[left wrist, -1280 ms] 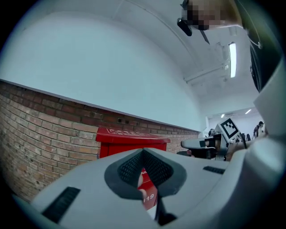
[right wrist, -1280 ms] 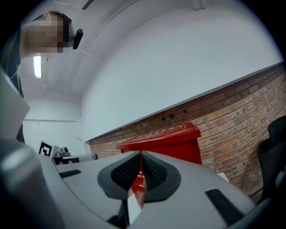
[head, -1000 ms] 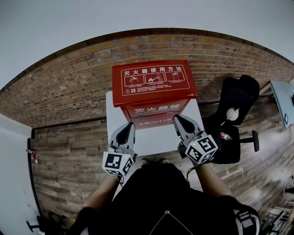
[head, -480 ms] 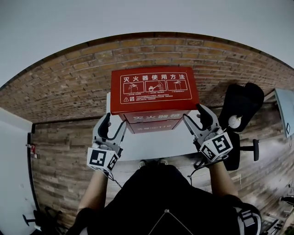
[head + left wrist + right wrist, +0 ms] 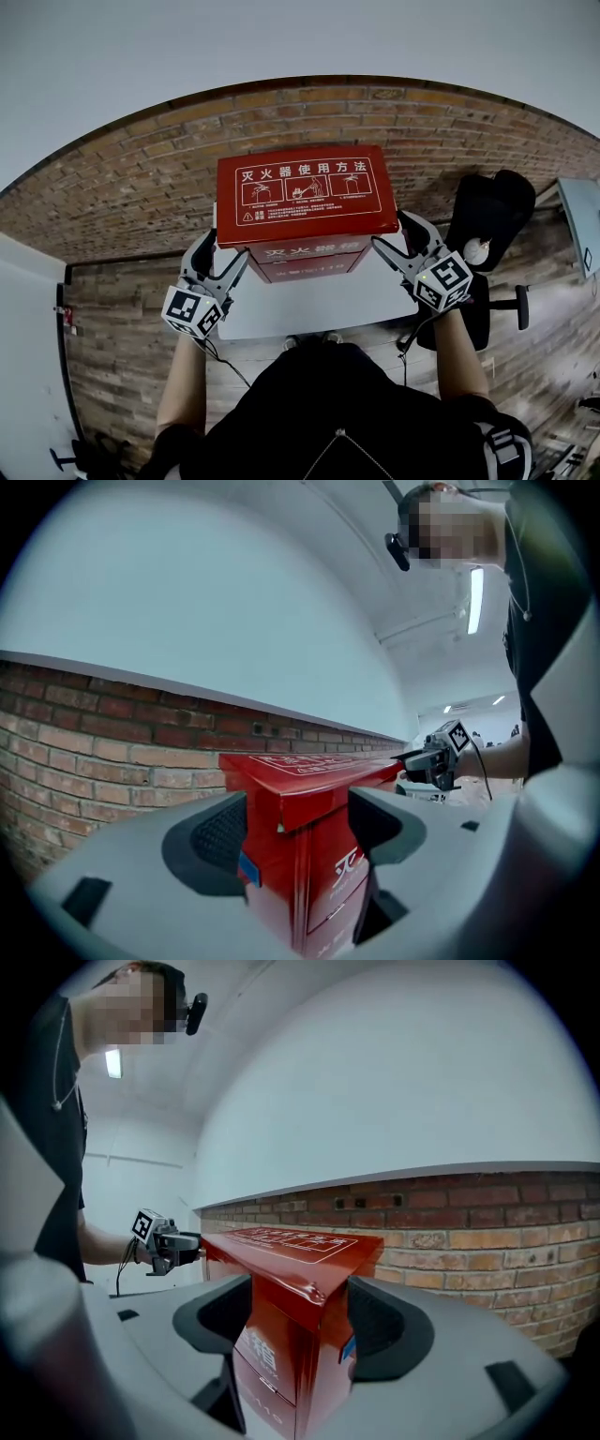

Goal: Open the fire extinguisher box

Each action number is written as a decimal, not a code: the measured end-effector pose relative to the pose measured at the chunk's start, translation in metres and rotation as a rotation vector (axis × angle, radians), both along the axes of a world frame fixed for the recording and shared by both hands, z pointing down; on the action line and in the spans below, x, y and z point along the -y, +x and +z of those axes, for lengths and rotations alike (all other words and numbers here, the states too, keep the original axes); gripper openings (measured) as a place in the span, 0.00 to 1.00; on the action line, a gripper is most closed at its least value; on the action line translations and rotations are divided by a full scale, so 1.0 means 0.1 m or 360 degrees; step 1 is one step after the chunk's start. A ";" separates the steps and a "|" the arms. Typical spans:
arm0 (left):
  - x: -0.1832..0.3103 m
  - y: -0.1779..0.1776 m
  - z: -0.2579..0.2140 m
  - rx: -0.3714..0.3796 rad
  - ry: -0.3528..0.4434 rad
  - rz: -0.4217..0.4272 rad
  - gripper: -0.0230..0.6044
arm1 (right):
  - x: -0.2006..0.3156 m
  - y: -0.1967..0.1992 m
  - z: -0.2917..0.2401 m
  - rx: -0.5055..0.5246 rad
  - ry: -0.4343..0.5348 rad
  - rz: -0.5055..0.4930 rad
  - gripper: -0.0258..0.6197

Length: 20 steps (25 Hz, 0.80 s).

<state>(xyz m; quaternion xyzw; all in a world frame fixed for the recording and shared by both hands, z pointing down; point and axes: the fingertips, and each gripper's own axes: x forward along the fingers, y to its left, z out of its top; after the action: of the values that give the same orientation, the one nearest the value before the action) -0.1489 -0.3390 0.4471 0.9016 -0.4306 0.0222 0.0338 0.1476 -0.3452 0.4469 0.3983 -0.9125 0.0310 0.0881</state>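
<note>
box (image 5: 305,261) is red and stands on a white desk (image 5: 309,305), straight in front of the person. nearest of all is the person's black top (image 5: 328,412), with both forearms (image 5: 183,384) stretched forward.

the left tool (image 5: 220,255) reaches to the box's front left corner. its jaws have just been opening and now stand wide apart. that corner and the lid's edge sit between them. the dark pads lie close beside the red walls and, as far as the left gripper view shows, do not press on them.

the right tool (image 5: 392,232) mirrors it at the front right corner. its jaws have likewise just been opening and stand wide, with the corner between them and not clamped.

the lid (image 5: 302,187), printed with white characters and three small pictures, lies down over the body and overhangs the front. more white characters show on the front.

right of the desk a black chair (image 5: 487,211) stands on the wood floor (image 5: 122,328). behind the box runs a brick wall (image 5: 141,169), plain white above it.
</note>
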 end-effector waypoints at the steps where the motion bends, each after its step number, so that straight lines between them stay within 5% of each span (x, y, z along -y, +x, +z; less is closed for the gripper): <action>1: 0.01 0.02 0.01 0.0005 -0.0001 0.0003 0.63 | 0.01 0.00 0.00 0.0002 0.0002 0.0004 0.51; 12: 0.06 0.02 -0.02 0.0009 0.0042 -0.0036 0.62 | 0.07 0.03 0.00 -0.0085 0.0044 0.0052 0.50; 17: 0.02 0.00 -0.29 -0.0081 0.0079 -0.0035 0.62 | 0.02 0.03 -0.30 0.0060 0.0067 0.0027 0.49; 20: 0.11 0.01 -0.55 -0.0009 0.0149 -0.0035 0.62 | 0.12 0.06 -0.61 0.0174 0.0083 -0.0012 0.49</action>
<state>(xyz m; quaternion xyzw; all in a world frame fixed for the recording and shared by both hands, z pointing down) -0.1476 -0.3496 0.3917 0.8975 -0.4410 -0.0010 -0.0070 0.1540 -0.3574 0.3858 0.3948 -0.9179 0.0286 0.0278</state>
